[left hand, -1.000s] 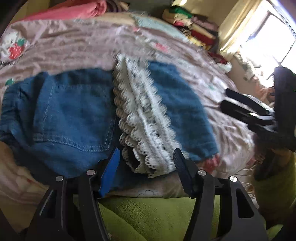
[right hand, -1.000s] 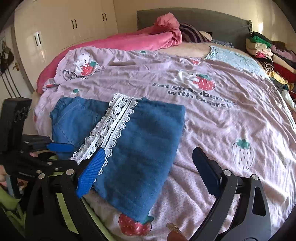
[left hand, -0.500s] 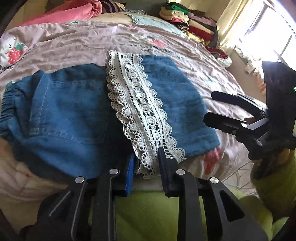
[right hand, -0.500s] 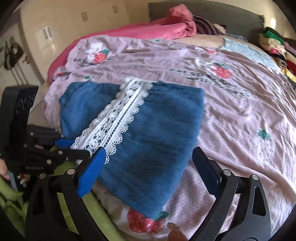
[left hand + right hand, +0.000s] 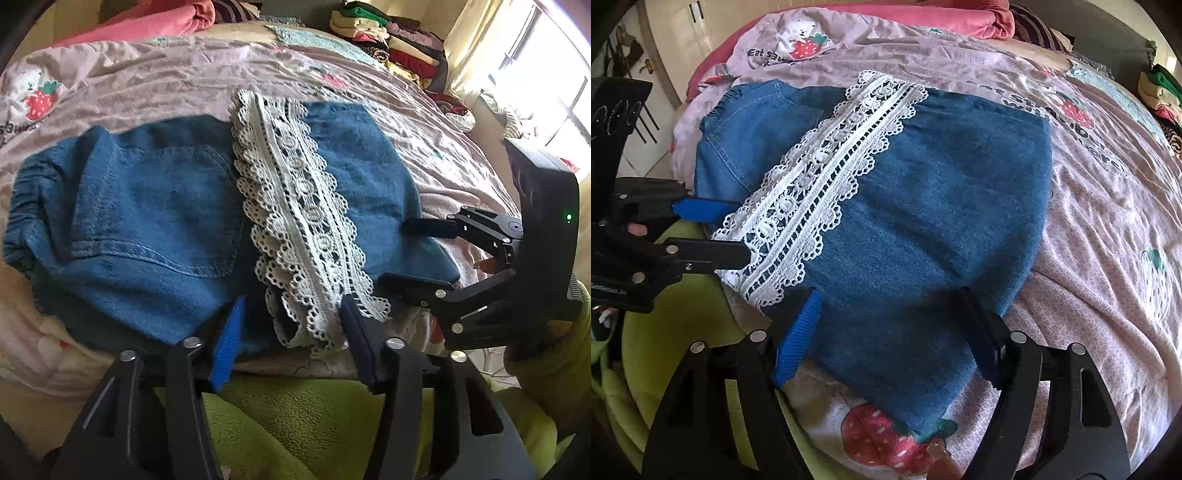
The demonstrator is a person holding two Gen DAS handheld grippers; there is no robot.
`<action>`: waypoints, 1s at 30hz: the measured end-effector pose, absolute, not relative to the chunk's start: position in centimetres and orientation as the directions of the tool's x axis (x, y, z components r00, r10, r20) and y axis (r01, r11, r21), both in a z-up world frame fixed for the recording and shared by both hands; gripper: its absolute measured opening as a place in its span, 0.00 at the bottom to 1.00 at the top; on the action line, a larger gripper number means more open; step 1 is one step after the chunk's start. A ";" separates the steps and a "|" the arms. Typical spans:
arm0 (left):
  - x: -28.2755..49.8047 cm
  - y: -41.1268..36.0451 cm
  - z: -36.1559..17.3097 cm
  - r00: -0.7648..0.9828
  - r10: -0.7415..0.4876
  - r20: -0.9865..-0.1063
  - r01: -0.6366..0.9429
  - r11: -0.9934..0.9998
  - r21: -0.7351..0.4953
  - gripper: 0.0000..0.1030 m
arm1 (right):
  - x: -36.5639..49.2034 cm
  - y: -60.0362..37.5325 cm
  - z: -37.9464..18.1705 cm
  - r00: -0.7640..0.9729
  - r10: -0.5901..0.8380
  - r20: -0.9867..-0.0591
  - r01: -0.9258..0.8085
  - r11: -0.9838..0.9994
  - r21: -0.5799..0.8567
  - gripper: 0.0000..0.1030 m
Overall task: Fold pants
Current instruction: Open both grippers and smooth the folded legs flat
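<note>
The blue denim pants (image 5: pixel 155 221) lie folded on the bed, with a white lace hem band (image 5: pixel 295 206) across the top layer. They also show in the right wrist view (image 5: pixel 923 206), lace band (image 5: pixel 827 173) included. My left gripper (image 5: pixel 291 336) is open, its fingers either side of the near end of the lace. My right gripper (image 5: pixel 890 332) is open, its fingers straddling the near edge of the folded leg. The right gripper shows at the right of the left wrist view (image 5: pixel 413 254); the left gripper shows at the left of the right wrist view (image 5: pixel 713 229).
A pink strawberry-print bedsheet (image 5: pixel 1108 206) covers the bed. Pink bedding (image 5: pixel 159 22) lies at the head. A stack of folded clothes (image 5: pixel 388 40) sits at the far right. A green fleece (image 5: pixel 295 424) lies along the near bed edge. A window (image 5: pixel 546 74) is at the right.
My left gripper has opened after being nearly closed around the lace end. My right gripper has moved forward over the near edge of the folded leg, jaws still open.
</note>
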State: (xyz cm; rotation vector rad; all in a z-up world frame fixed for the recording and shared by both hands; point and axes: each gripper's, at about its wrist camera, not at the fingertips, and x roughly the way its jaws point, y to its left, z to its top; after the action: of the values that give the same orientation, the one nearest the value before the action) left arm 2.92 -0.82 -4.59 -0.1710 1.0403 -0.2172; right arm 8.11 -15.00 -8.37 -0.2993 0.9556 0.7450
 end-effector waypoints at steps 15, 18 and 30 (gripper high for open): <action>2.1 0.4 -2.3 0.561 -0.192 -0.805 0.075 0.981 -0.181 0.74 | 8.6 -16.6 -6.3 0.380 0.486 -0.787 -0.644 0.750 0.153 0.74; 2.1 0.4 -2.2 0.565 -0.181 -0.805 0.070 0.983 -0.172 0.83 | 8.5 -16.8 -5.9 0.392 0.490 -0.779 -0.641 0.753 0.152 0.77; 1.6 1.7 -1.0 0.593 -0.105 -0.798 0.018 0.993 -0.117 0.96 | 9.0 -17.7 -3.5 0.465 0.498 -0.732 -0.600 0.785 0.152 0.87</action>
State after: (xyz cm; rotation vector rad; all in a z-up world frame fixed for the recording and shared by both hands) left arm 1.59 1.69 -0.97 -0.1003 0.9339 -0.0719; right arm 8.99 -17.71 -3.51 -0.1331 0.8516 0.6766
